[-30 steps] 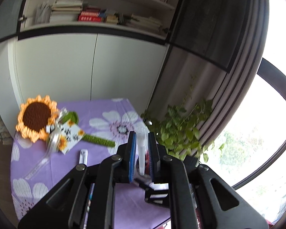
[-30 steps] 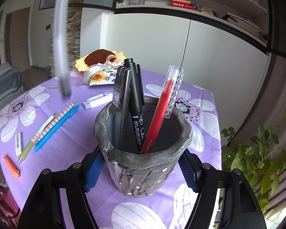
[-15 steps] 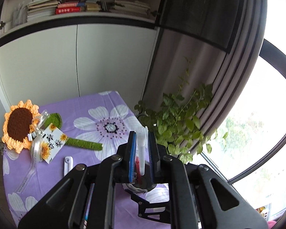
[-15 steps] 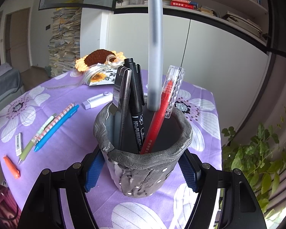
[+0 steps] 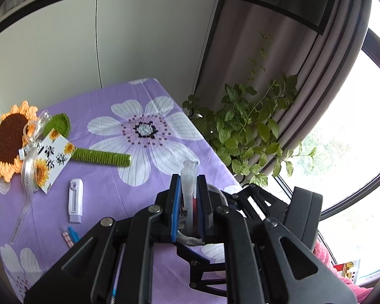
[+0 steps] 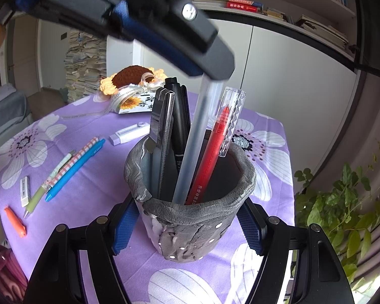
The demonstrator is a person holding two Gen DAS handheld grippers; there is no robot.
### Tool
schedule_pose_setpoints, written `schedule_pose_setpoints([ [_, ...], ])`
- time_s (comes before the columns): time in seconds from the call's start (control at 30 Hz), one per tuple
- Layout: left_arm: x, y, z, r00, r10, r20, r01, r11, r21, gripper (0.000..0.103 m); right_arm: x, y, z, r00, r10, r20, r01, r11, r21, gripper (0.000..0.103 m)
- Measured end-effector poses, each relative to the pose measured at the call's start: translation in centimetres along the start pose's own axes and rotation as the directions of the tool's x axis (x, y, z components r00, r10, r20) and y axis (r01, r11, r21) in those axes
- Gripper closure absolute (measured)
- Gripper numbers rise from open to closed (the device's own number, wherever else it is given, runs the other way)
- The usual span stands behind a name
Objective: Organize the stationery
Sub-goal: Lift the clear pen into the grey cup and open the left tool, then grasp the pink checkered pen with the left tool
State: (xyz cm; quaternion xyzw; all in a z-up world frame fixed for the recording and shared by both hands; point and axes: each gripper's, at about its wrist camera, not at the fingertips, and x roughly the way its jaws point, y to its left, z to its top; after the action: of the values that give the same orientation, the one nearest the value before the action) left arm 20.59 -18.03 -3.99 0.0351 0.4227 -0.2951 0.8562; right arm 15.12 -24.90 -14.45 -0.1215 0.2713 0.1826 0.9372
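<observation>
Right gripper (image 6: pixel 187 228) clamped on the grey holder (image 6: pixel 190 217), jaws pressed to both its sides, likely to steady it on the purple cloth (image 6: pixel 93 197) while a pen goes in. Left gripper (image 5: pixel 189 202) shut on a frosted clear pen (image 6: pixel 197 139), held near its cap end so the tip can drop among the contents. Pen slim, translucent, tilted, lower end already inside the holder between a black marker (image 6: pixel 178 116) and a red pen (image 6: pixel 212 149) (depth hidden by the rim). More pens (image 6: pixel 73 162) and an eraser (image 6: pixel 130 134) loose on the cloth, well apart.
</observation>
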Motion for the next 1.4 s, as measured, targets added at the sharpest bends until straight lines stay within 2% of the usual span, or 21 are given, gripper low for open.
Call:
schedule_pose_setpoints([
  [0.13, -0.2, 0.6, -0.3, 0.999, -0.041, -0.013, 0.040, 0.999, -0.032, 0.089, 0.0, 0.0, 0.0, 1.000, 0.000, 0.000, 0.000, 1.000, 0.000, 0.030],
  [0.17, -0.7, 0.9, -0.3, 0.999, -0.053, -0.005, 0.053, 0.998, -0.045, 0.083, 0.0, 0.0, 0.0, 1.000, 0.000, 0.000, 0.000, 1.000, 0.000, 0.030],
  [0.2, -1.1, 1.1, -0.3, 0.999, -0.055, 0.002, 0.055, 0.997, -0.055, 0.074, 0.0, 0.0, 0.0, 1.000, 0.000, 0.000, 0.000, 1.000, 0.000, 0.030],
  [0.3, -3.7, 2.1, -0.6, 0.997, -0.030, 0.076, 0.035, 0.996, -0.077, 0.058, 0.0, 0.0, 0.0, 1.000, -0.001, 0.000, 0.001, 1.000, -0.001, 0.030],
  [0.4, -6.4, 3.9, -1.3, 0.991, 0.025, 0.134, -0.010, 0.993, -0.114, 0.056, 0.0, 0.1, 0.0, 1.000, -0.001, 0.000, 0.001, 1.000, -0.002, 0.030],
  [0.47, -7.2, 5.5, -1.9, 0.988, 0.079, 0.136, -0.058, 0.987, -0.149, 0.054, 0.0, 0.1, 0.0, 1.000, -0.002, 0.000, 0.002, 1.000, -0.002, 0.030],
  [0.53, -7.0, 7.6, -3.0, 0.982, 0.155, 0.109, -0.130, 0.970, -0.206, 0.054, 0.0, 0.1, 0.0, 1.000, -0.002, 0.000, 0.002, 1.000, -0.002, 0.030],
  [0.6, -5.4, 9.8, -4.1, 0.980, 0.200, 0.022, -0.187, 0.946, -0.266, 0.056, 0.0, 0.0, 0.0, 1.000, -0.002, 0.000, 0.002, 1.000, -0.003, 0.030],
  [0.67, -3.3, 11.8, -5.5, 0.979, 0.191, -0.077, -0.205, 0.924, -0.324, 0.056, -0.1, 0.1, 0.0, 1.000, -0.003, 0.000, 0.003, 1.000, -0.003, 0.030],
  [0.77, -1.1, 13.5, -6.7, 0.977, 0.150, -0.152, -0.198, 0.905, -0.377, 0.069, -0.1, 0.1, 0.0, 1.000, -0.003, 0.000, 0.003, 1.000, -0.004, 0.030],
  [0.87, 0.1, 14.6, -7.3, 0.971, 0.152, -0.182, -0.216, 0.885, -0.412, 0.070, -0.1, 0.1, 0.0, 1.000, -0.006, -0.001, 0.006, 1.000, -0.005, 0.030],
  [0.97, 0.4, 15.1, -7.4, 0.956, 0.219, -0.196, -0.283, 0.867, -0.410, 0.070, -0.1, 0.0, 0.0, 1.000, -0.008, -0.001, 0.008, 1.000, -0.008, 0.030],
  [1.1, 1.1, 16.2, -7.4, 0.936, 0.272, -0.223, -0.343, 0.845, -0.410, 0.070, -0.1, 0.0, 0.0, 1.000, -0.006, -0.001, 0.006, 1.000, -0.006, 0.030],
  [1.3, 3.1, 17.6, -7.7, 0.911, 0.293, -0.289, -0.394, 0.825, -0.405, 0.075, -0.2, 0.0, 0.0, 1.000, -0.007, -0.001, 0.006, 1.000, -0.006, 0.030],
  [1.37, 3.4, 17.7, -7.6, 0.908, 0.304, -0.287, -0.404, 0.819, -0.408, 0.075, -0.2, 0.0, 0.1, 1.000, -0.007, -0.001, 0.007, 1.000, -0.007, 0.030],
  [1.4, 3.5, 17.8, -7.5, 0.907, 0.309, -0.286, -0.407, 0.817, -0.408, 0.079, -0.2, 0.0, 0.1, 1.000, -0.007, -0.001, 0.007, 1.000, -0.007, 0.030],
])
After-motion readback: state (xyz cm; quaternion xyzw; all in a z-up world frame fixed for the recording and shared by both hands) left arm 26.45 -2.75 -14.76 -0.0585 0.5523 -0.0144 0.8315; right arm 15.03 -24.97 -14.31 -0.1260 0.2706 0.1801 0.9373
